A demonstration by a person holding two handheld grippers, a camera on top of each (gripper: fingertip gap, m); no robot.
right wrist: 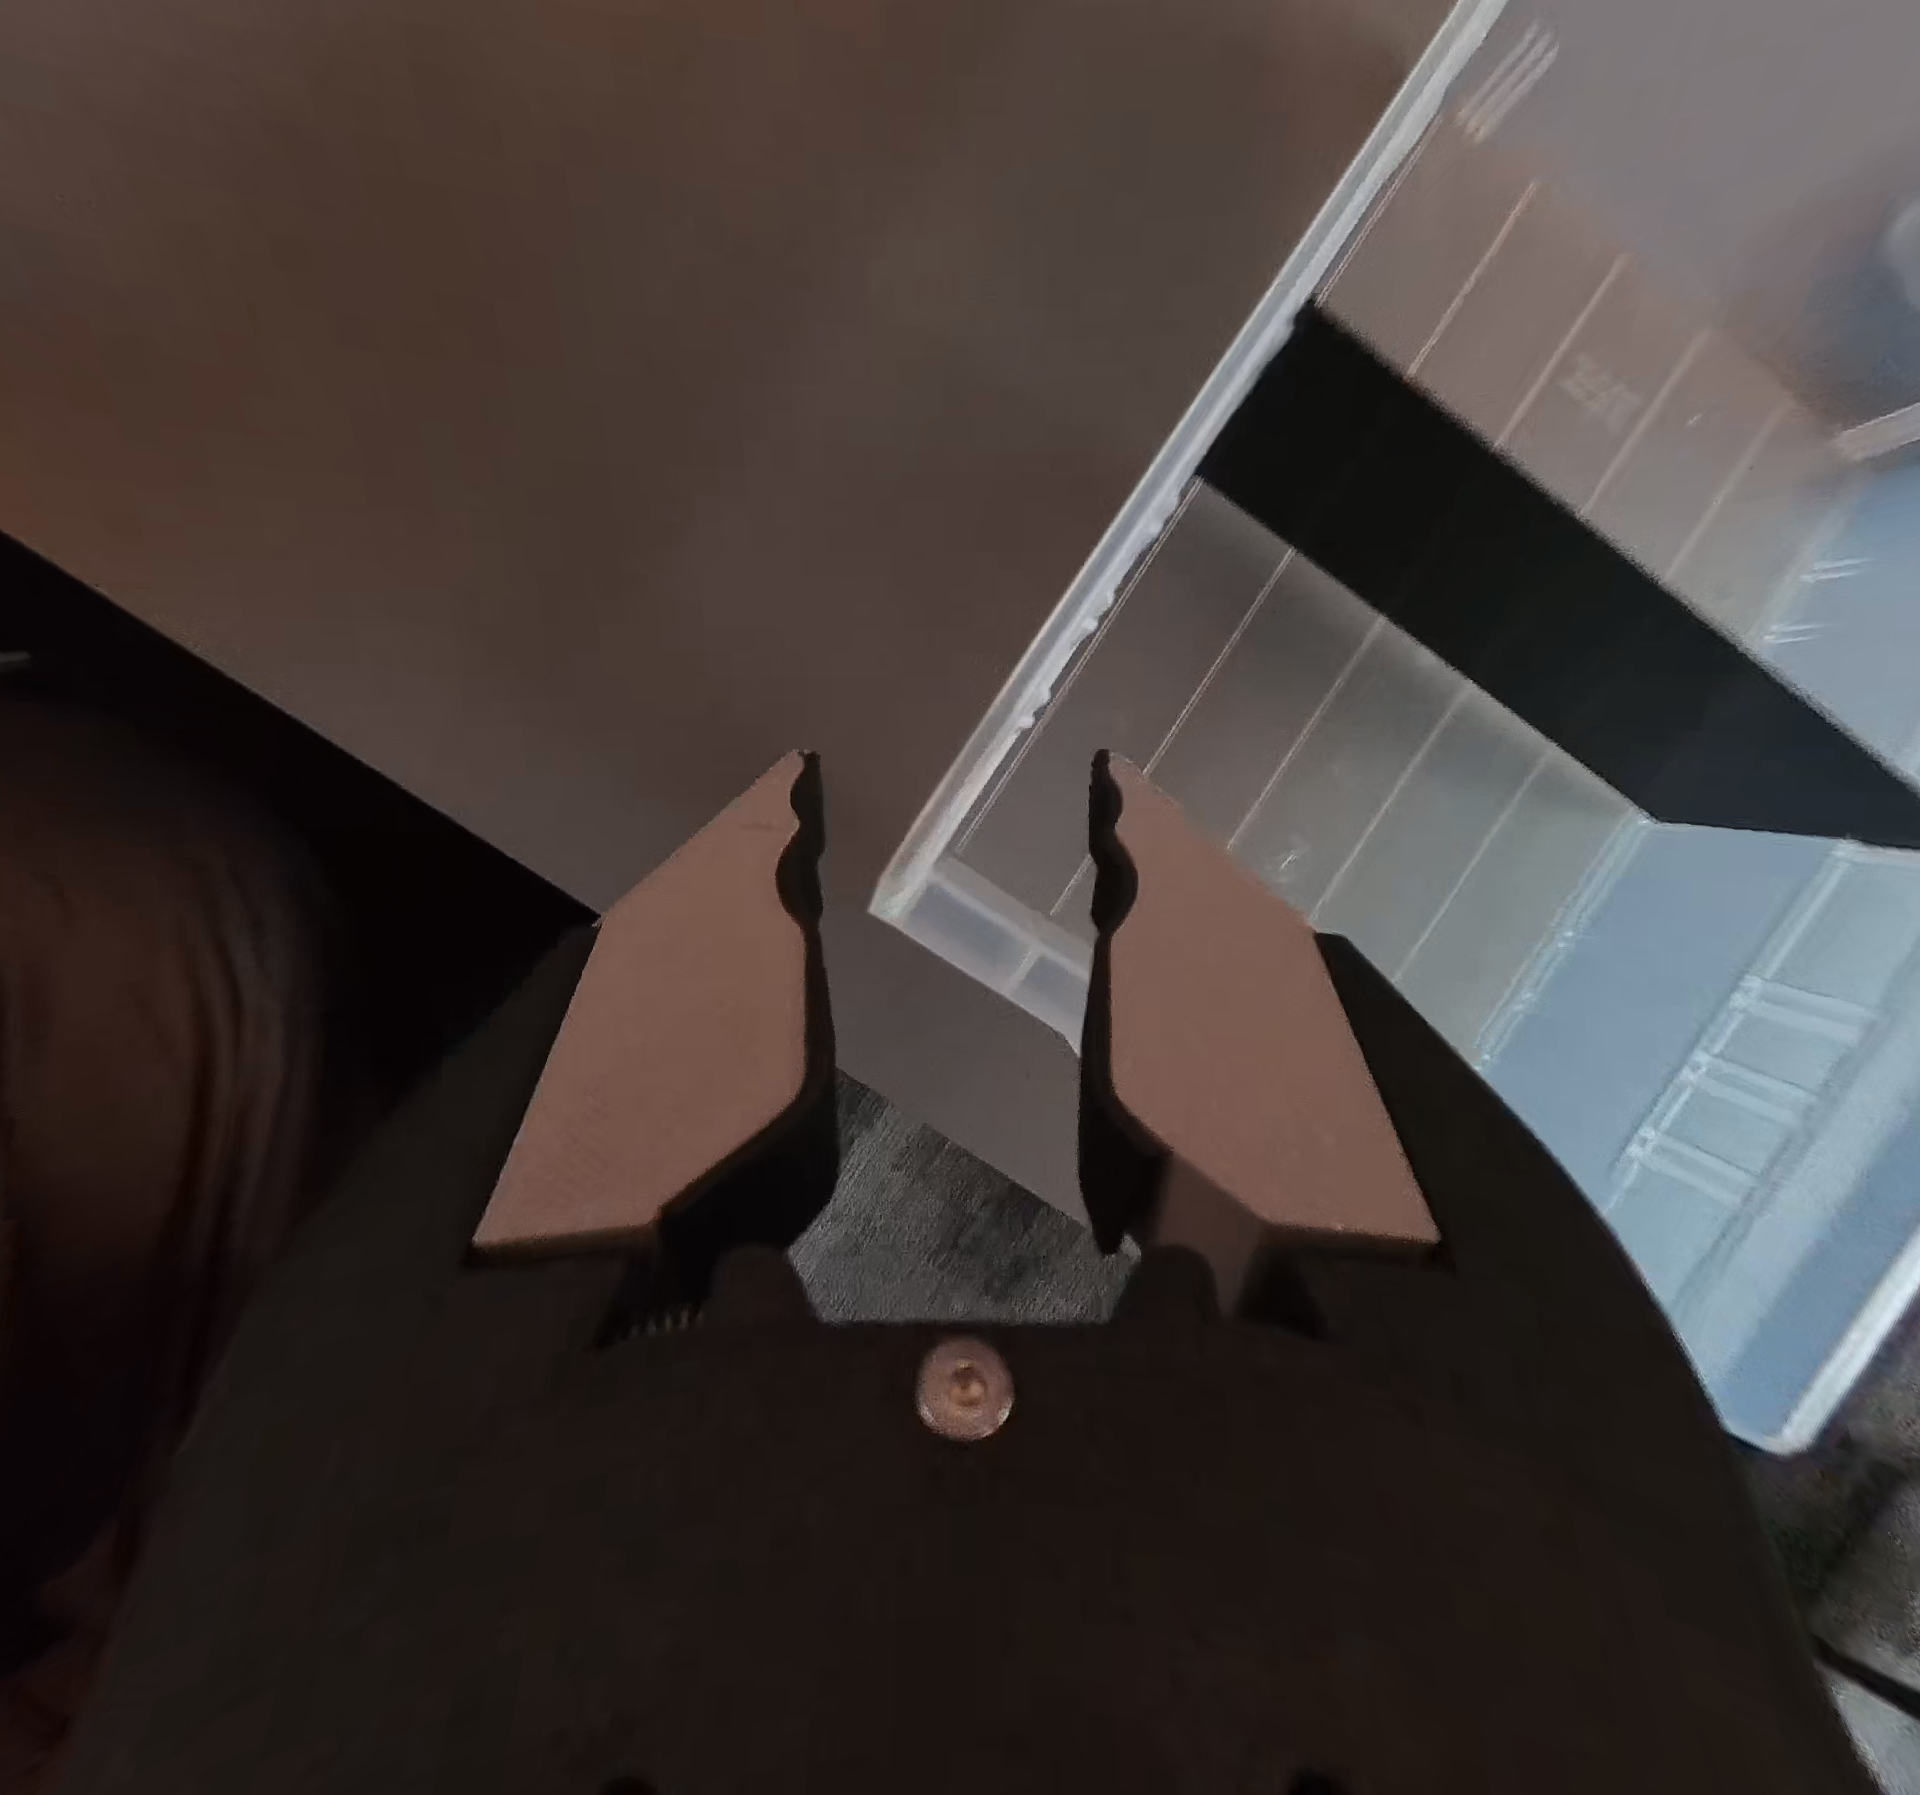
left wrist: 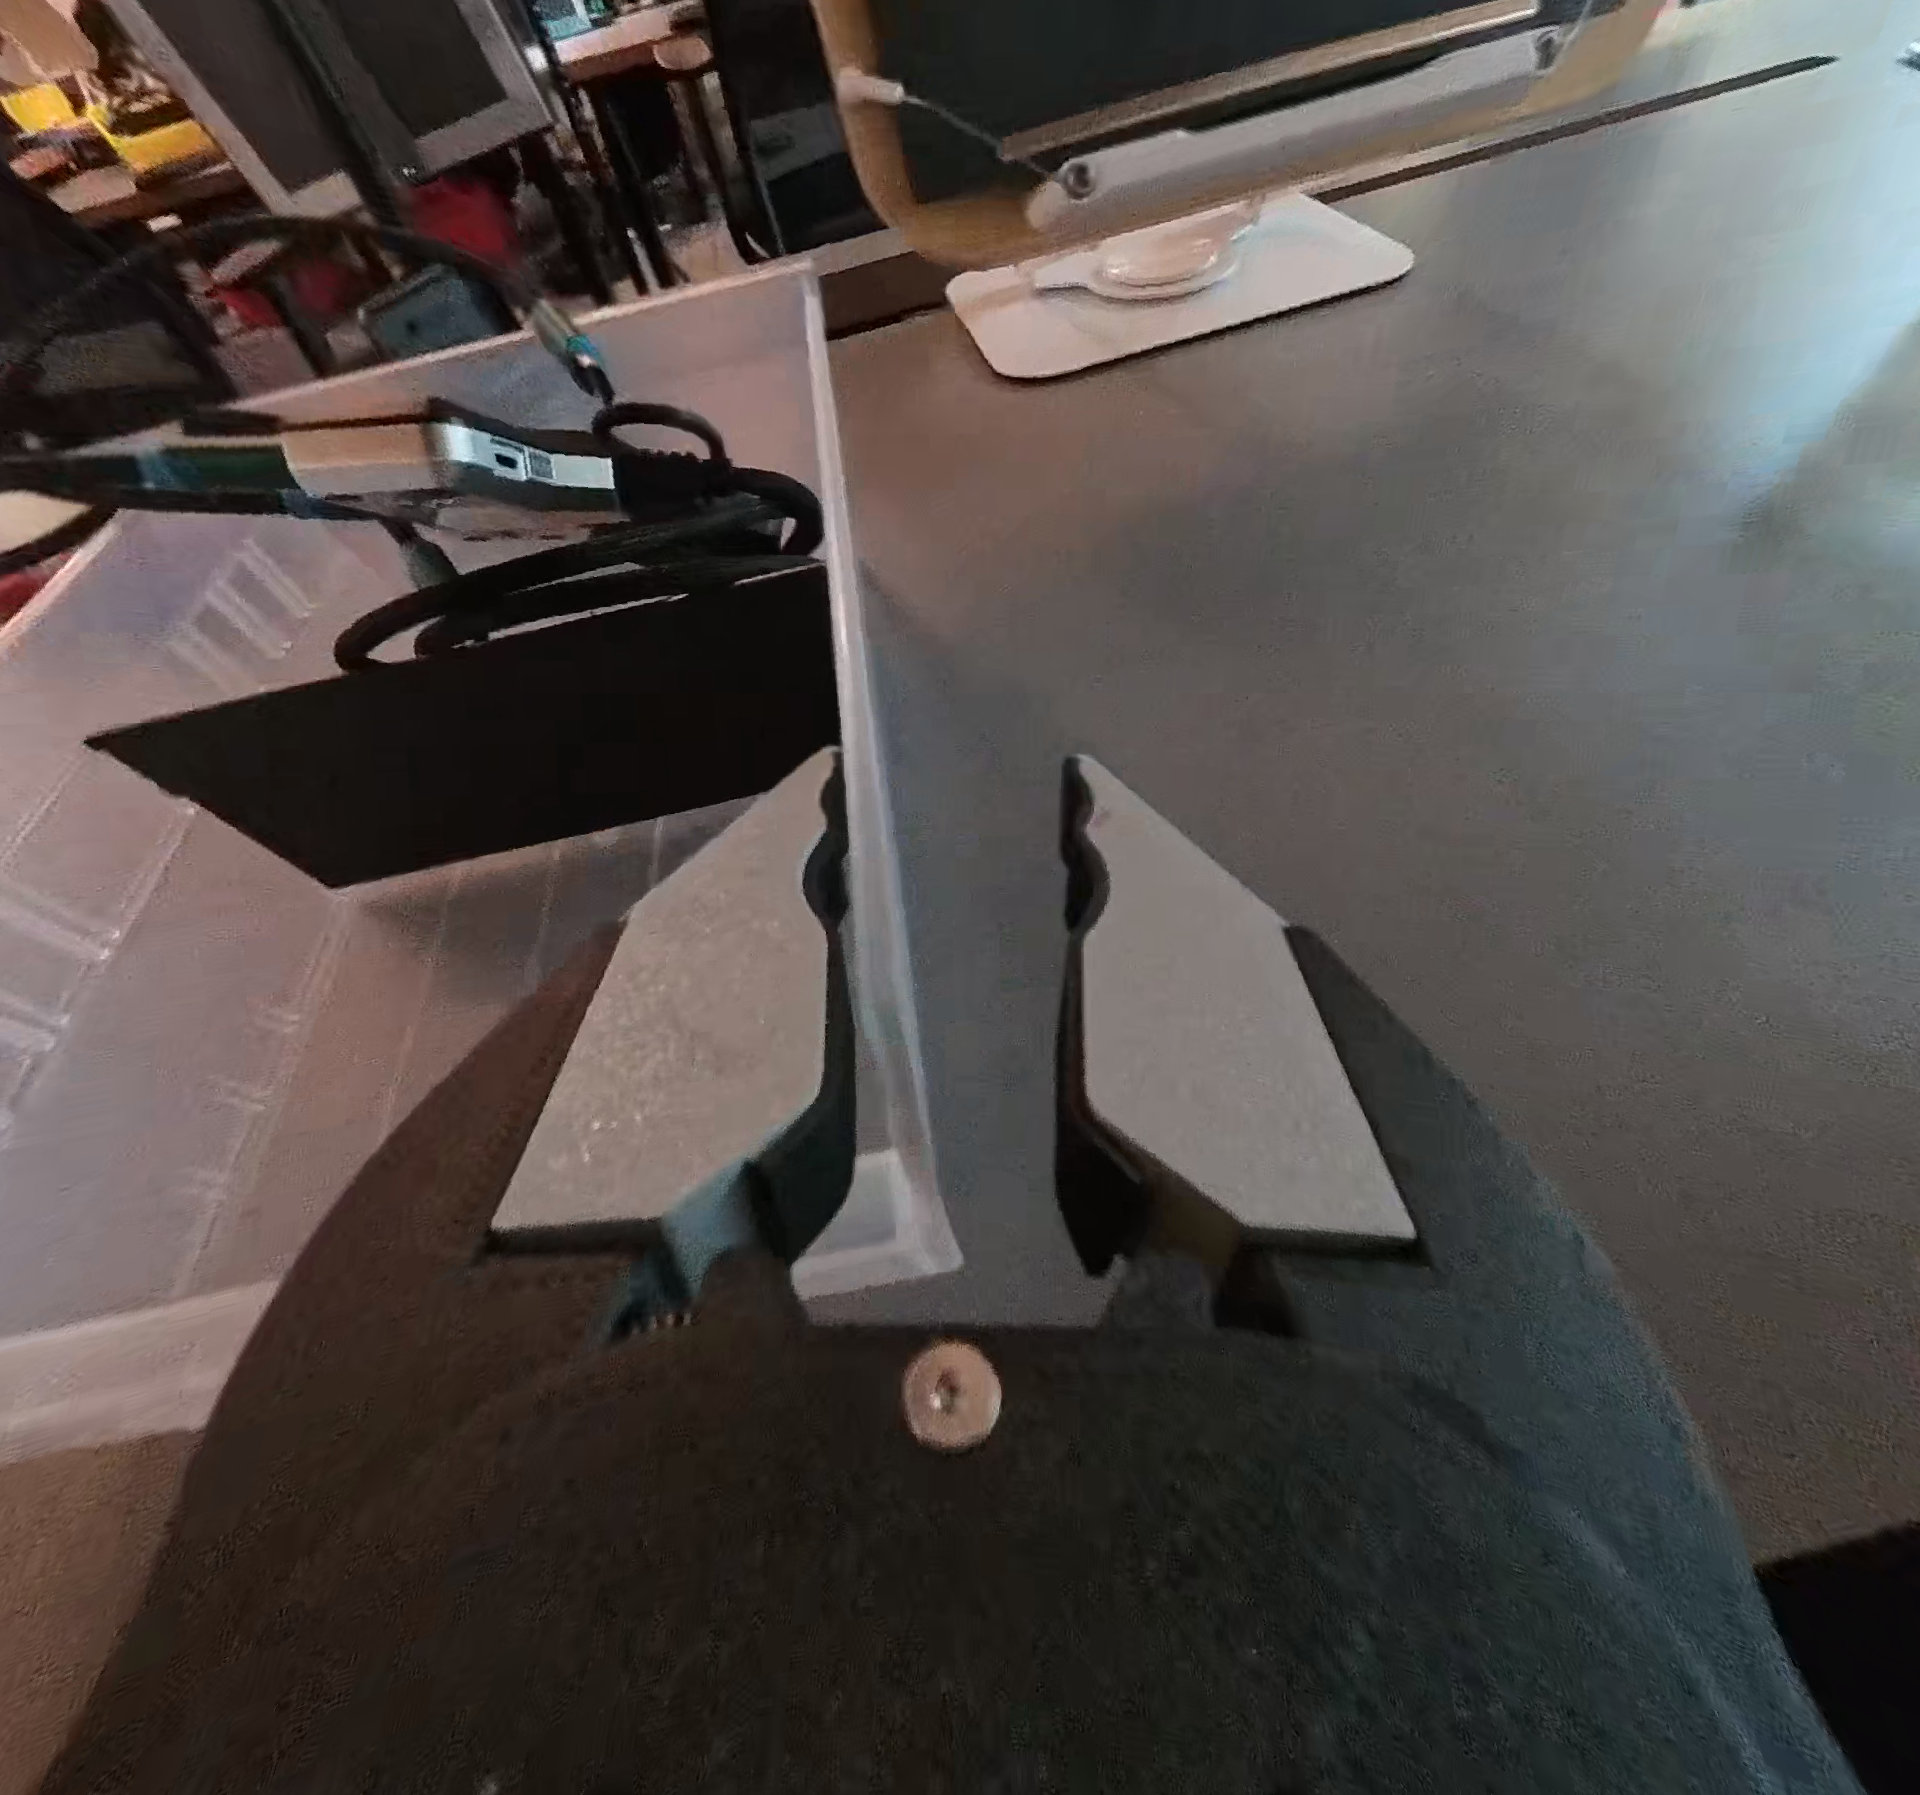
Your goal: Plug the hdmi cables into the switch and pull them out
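The switch (left wrist: pixel 520 469), a grey box, lay inside the clear tray (left wrist: pixel 831 519) with its long axis running from 9 to 3 o'clock. Black cables (left wrist: pixel 582 592) were coiled just beside it. It was at 11 o'clock from the left gripper (left wrist: pixel 951 769), well apart. Both the left gripper and the right gripper (right wrist: pixel 956 769) were released and grasped nothing.

— On the dark grey matte tabletop (left wrist: pixel 1351 654)?
— A clear rectangular plastic bin (left wrist: pixel 831 519) at the left, near the edge; farther back, a flat white monitor base plate (left wrist: pixel 1195 291).
— Between them?
— Well apart.
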